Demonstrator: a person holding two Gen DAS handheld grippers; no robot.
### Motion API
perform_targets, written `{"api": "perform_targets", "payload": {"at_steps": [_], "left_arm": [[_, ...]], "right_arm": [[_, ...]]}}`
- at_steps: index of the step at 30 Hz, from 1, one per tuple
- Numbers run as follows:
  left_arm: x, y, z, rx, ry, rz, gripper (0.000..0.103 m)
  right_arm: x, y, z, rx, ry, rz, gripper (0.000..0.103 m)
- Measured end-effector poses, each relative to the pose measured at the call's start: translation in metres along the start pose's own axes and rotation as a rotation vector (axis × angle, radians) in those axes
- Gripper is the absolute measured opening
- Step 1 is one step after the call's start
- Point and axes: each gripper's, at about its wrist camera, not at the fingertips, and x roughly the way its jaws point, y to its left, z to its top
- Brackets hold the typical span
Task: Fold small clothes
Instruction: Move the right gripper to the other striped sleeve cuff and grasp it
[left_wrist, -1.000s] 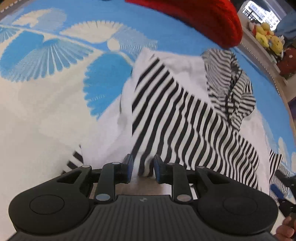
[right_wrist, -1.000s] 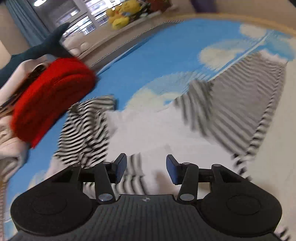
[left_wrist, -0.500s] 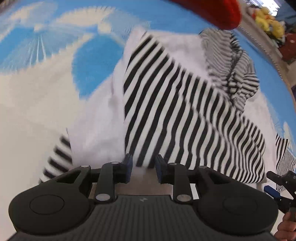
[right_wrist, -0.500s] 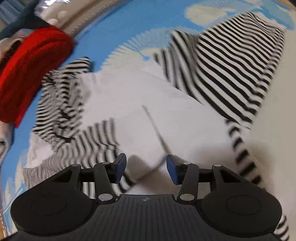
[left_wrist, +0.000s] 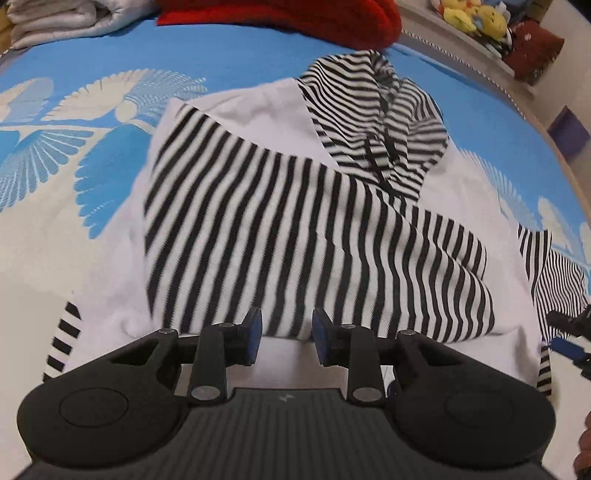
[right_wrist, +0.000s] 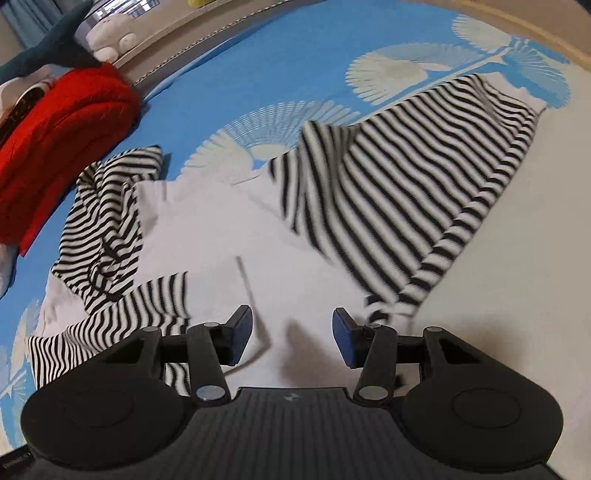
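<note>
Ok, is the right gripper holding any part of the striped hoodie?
No. The right gripper is open with nothing between its fingers; the striped hoodie lies flat on the bed beneath it.

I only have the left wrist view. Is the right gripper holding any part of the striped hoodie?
Observer: No. The right gripper is open with nothing between its pads, above the white body of the striped hoodie.
Operator: And the sleeve on that side?
Observer: The striped sleeve lies spread outward from the body, just below the hood, not yet folded in.
</note>
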Motion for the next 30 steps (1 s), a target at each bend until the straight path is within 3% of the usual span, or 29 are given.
{"api": "perform_targets", "payload": {"at_steps": [14, 26, 30], "left_arm": [[0.004, -0.024, -0.006, 0.091, -0.017, 0.015, 0.034], [0.005, -0.025, -0.006, 0.088, -0.009, -0.008, 0.035], [0.005, -0.024, -0.005, 0.076, -0.004, -0.017, 0.035]], "right_arm": [[-0.012, -0.063, 0.032, 0.055, -0.019, -0.007, 0.050], [-0.024, -0.187, 0.083, 0.346, -0.185, -0.072, 0.041], [-0.016, -0.215, 0.085, 0.473, -0.188, -0.048, 0.041]]}}
